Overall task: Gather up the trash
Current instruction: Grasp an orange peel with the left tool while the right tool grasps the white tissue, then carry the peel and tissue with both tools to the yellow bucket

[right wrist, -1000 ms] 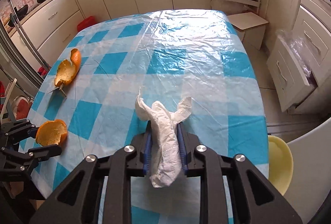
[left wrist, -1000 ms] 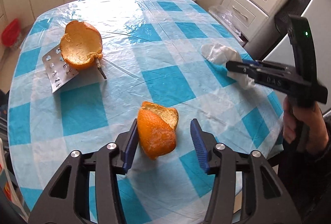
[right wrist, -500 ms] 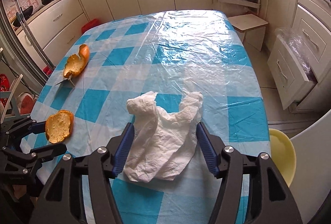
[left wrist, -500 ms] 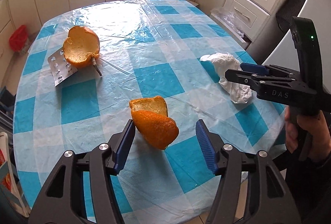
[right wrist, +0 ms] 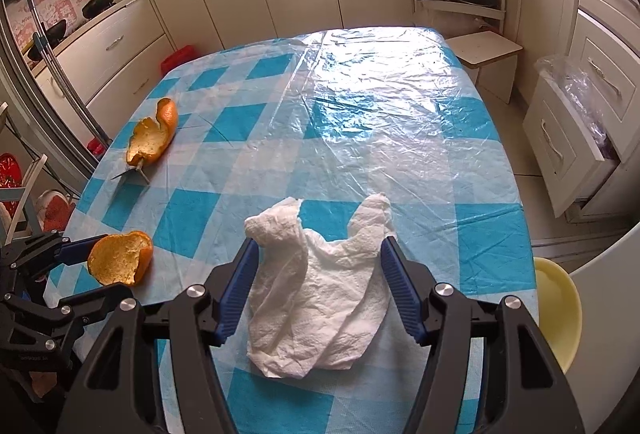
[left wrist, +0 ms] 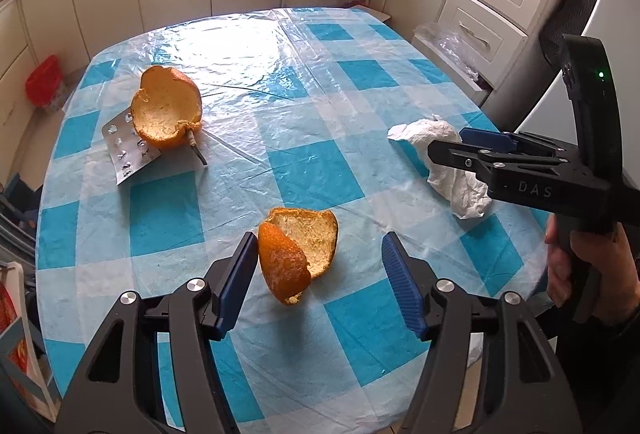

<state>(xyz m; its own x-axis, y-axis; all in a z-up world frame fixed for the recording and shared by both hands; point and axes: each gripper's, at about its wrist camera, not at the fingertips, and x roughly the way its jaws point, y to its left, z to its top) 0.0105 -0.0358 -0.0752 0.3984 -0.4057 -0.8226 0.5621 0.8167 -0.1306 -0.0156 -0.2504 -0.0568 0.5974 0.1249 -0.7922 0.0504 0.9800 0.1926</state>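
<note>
A table (left wrist: pixel 304 137) covered in a blue-and-white checked cloth under clear plastic is taken as the landmark; near its front edge a piece of orange peel (left wrist: pixel 296 258) is seen lying on the cloth between the fingers of the left gripper (left wrist: pixel 318 270), whose jaws are opening; the peel is just beside the left blue pad (left wrist: pixel 236 274), whether touching cannot be told, and well clear of the other. Toward the table's right side a crumpled white paper towel (right wrist: pixel 316 294) is laid flat on the cloth between the fingers of the right gripper (right wrist: pixel 318 276), whose jaws stand apart; the towel's edges reach both pads, but no squeezing of it is shown. The right gripper is held by a hand (left wrist: pixel 580 266) seen at the table's right edge in the left wrist view. On the table's far left a second, larger orange peel (left wrist: pixel 168 109) is rested partly on a silver blister pack (left wrist: pixel 124 149), with a thin dark stick (left wrist: pixel 198 153) just beside it. Beyond the table's right front corner a yellow bowl (right wrist: pixel 558 306) is visible.
</note>
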